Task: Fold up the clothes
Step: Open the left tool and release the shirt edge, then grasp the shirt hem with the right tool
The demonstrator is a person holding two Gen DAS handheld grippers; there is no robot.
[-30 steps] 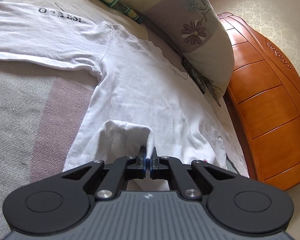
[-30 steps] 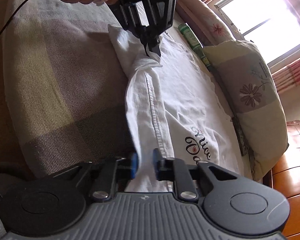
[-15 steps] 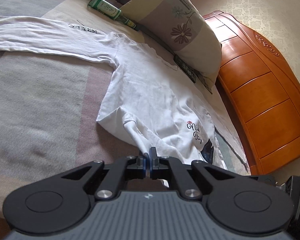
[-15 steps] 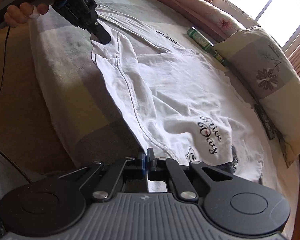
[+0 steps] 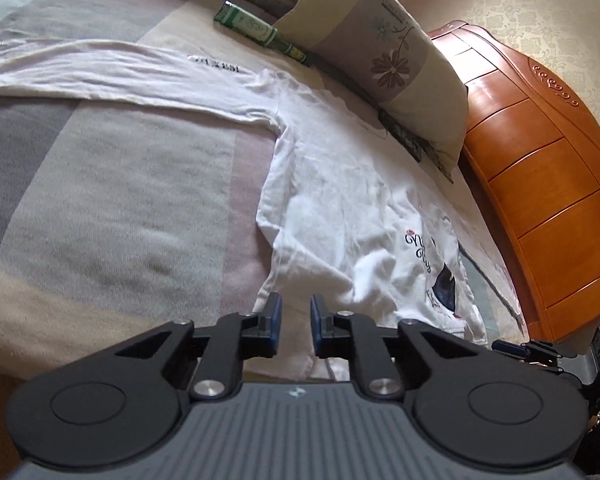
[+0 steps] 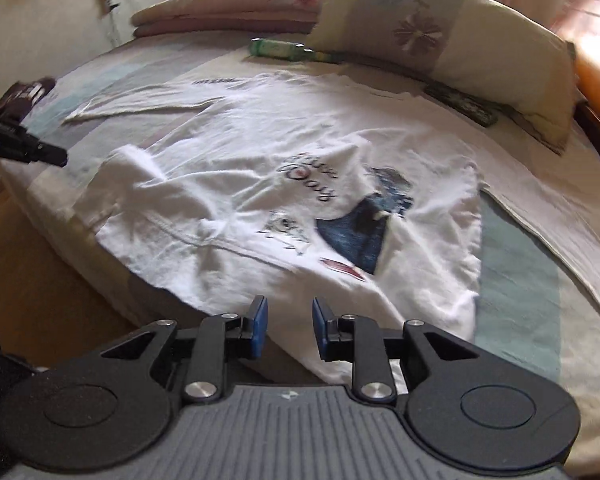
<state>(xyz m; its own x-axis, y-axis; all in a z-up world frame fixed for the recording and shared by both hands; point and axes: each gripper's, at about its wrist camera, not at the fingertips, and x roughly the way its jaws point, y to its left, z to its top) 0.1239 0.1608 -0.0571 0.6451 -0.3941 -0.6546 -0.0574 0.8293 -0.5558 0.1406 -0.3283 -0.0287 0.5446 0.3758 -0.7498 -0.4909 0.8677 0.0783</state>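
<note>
From our left wrist camera, the left gripper [image 5: 294, 320] has its jaws a little apart and opening, with nothing pinched between the blue pads [image 5: 275, 322]. It hovers just above the near hem of the white shirt [image 5: 340, 184], and we can see shirt fabric through the gap, but the pads aren't pressing on it. The shirt lies spread out on the bed [image 5: 100, 208], front side up, with dark script lettering and a dark blue print low on its right half. One long sleeve [image 5: 112, 80] stretches off to the left across the striped cover, with small black lettering near the shoulder. A green bottle [image 5: 260, 32] lies beyond the shirt, right up against a flowered pillow [image 5: 384, 48]. An orange wooden headboard [image 5: 540, 184] runs along the right. The other gripper's tip pokes in at the lower right edge.

From our right wrist camera, which is a bit blurry, the right gripper [image 6: 286, 326] also has its jaws apart and opening, empty, hanging over the shirt's [image 6: 300, 152] bottom hem near the bed's [image 6: 520, 280] edge. The hem corner on the left is bunched up and folded back. The left gripper [image 6: 52, 155] comes in from the far left, beside that bunched corner but clear of it. The bottle [image 6: 280, 49] and pillow [image 6: 440, 36] sit at the far side.
</note>
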